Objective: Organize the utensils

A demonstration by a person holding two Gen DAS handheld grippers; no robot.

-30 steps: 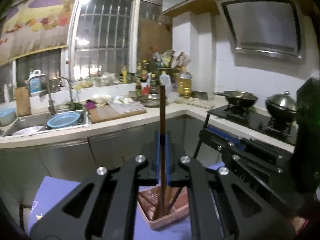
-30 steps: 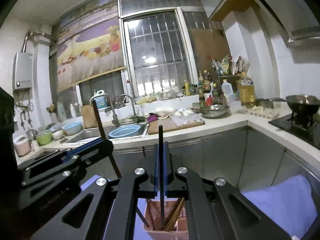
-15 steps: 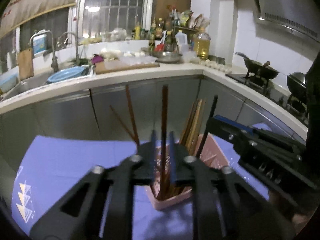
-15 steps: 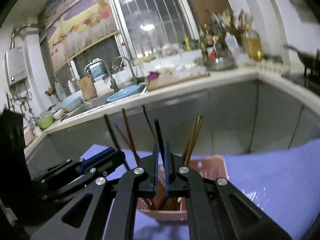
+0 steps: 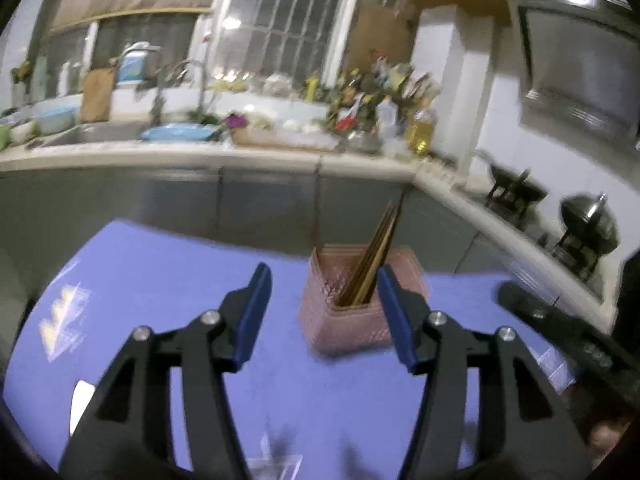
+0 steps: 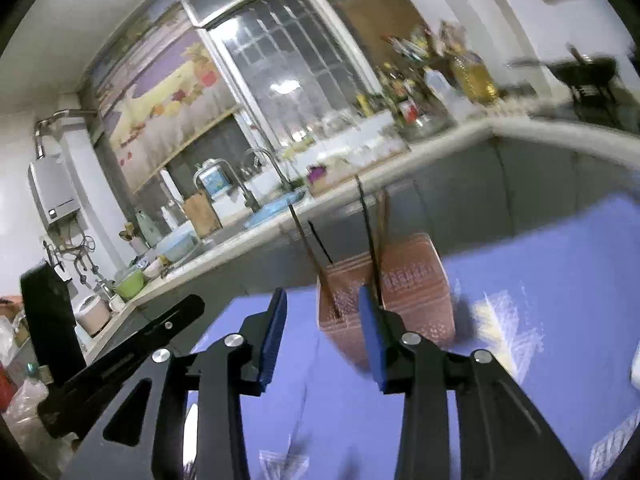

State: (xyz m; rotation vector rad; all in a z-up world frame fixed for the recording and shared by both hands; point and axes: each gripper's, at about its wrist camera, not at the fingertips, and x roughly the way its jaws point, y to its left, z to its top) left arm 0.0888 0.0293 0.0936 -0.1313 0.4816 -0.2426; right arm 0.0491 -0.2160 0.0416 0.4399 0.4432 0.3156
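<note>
Purple cloth (image 5: 168, 280) is lying bare from 7 to 11 o'clock of the pink holder (image 5: 352, 320), so that side is giving free passage. Chopsticks (image 5: 380, 240) are leaning out of the holder toward 1 o'clock, blocking a straight drop there. Right gripper (image 5: 560, 332) is sitting at 3 o'clock in the left wrist view, crowding that flank. Counter front (image 5: 260, 200) is walling off 12 o'clock behind the holder. In the right wrist view 2 dark sticks (image 6: 316, 256) are slanting toward 11 o'clock.
</note>
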